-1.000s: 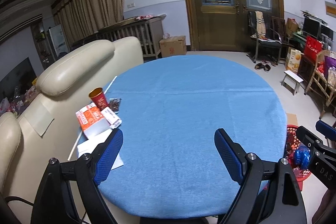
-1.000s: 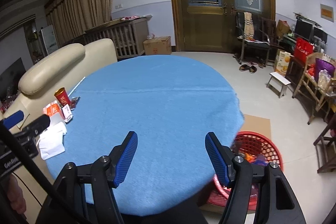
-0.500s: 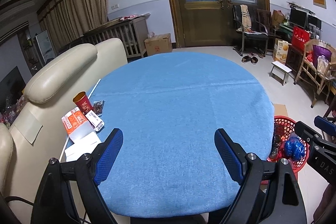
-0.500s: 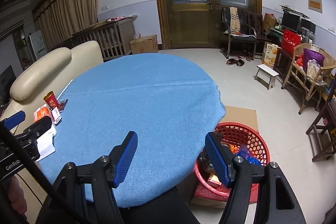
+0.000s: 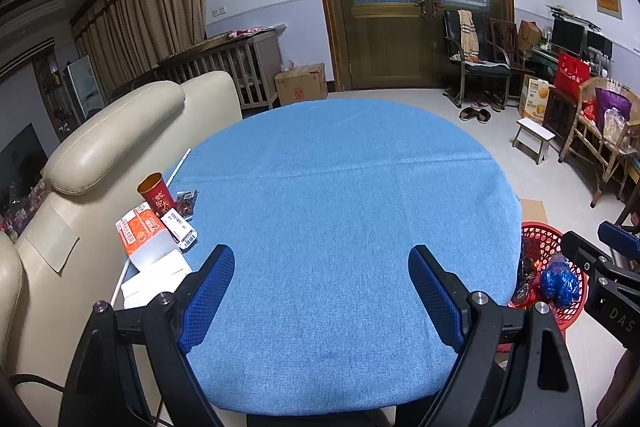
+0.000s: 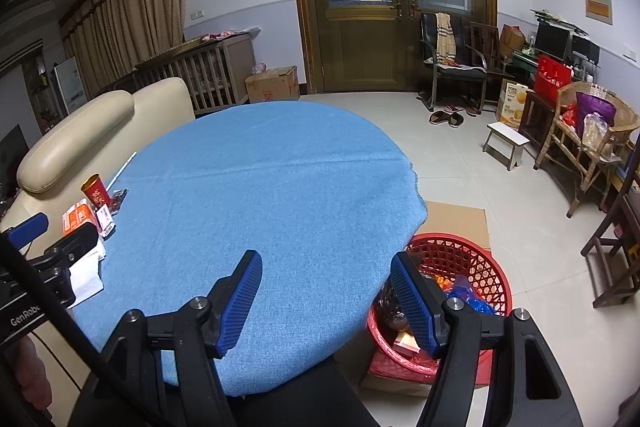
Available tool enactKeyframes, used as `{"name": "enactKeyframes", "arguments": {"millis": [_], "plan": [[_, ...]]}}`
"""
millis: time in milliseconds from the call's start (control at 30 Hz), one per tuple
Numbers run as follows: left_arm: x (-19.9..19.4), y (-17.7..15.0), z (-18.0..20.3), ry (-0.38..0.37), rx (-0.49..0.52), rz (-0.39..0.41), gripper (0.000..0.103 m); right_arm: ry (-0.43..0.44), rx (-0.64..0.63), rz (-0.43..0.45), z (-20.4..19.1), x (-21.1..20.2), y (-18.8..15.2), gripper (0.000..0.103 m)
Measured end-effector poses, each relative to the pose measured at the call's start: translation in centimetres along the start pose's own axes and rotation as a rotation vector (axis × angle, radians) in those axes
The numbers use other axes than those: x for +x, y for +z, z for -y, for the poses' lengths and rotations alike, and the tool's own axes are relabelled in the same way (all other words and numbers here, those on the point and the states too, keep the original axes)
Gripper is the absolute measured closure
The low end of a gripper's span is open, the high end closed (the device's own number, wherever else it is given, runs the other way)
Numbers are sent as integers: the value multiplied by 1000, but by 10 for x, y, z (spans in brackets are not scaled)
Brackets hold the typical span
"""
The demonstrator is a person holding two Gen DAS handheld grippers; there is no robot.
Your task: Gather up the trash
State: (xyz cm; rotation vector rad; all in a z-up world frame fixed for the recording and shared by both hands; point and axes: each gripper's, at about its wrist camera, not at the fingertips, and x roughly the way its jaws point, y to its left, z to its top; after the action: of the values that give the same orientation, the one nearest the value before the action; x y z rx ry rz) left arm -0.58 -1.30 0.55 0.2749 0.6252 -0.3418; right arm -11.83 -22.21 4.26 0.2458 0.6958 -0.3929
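Note:
Trash lies at the left edge of the round blue table [image 5: 340,187]: a red paper cup [image 5: 156,191], an orange-and-white carton [image 5: 140,227], a small labelled packet [image 5: 182,229], a dark wrapper [image 5: 187,199] and white paper [image 5: 156,277]. My left gripper [image 5: 322,259] hangs open over the table's near part with nothing between its blue pads. My right gripper [image 6: 326,265] is open and empty over the table's right edge. Beside the table stands a red basket [image 6: 460,259] holding trash, including a blue bag [image 5: 558,281]. The cup [image 6: 96,191] and carton [image 6: 76,219] also show in the right wrist view.
A cream leather sofa [image 5: 116,131] presses against the table's left side. Flattened cardboard [image 6: 456,217] lies under the basket. A white stool [image 6: 506,143], chairs [image 6: 448,67] and a wicker seat [image 6: 588,131] stand to the right. A cardboard box [image 5: 302,83] sits by the wooden doors.
Both views shifted slightly across the frames, then settled back; the trash and basket stayed in place. Both grippers kept the same opening with nothing in them.

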Motion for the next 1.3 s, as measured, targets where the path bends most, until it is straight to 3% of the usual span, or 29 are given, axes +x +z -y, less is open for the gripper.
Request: {"name": "enactKeyframes", "arguments": {"millis": [1300], "plan": [[14,-4,-8,-9,-20,-21,14,19,-3,-27,-7,19,8,33]]}}
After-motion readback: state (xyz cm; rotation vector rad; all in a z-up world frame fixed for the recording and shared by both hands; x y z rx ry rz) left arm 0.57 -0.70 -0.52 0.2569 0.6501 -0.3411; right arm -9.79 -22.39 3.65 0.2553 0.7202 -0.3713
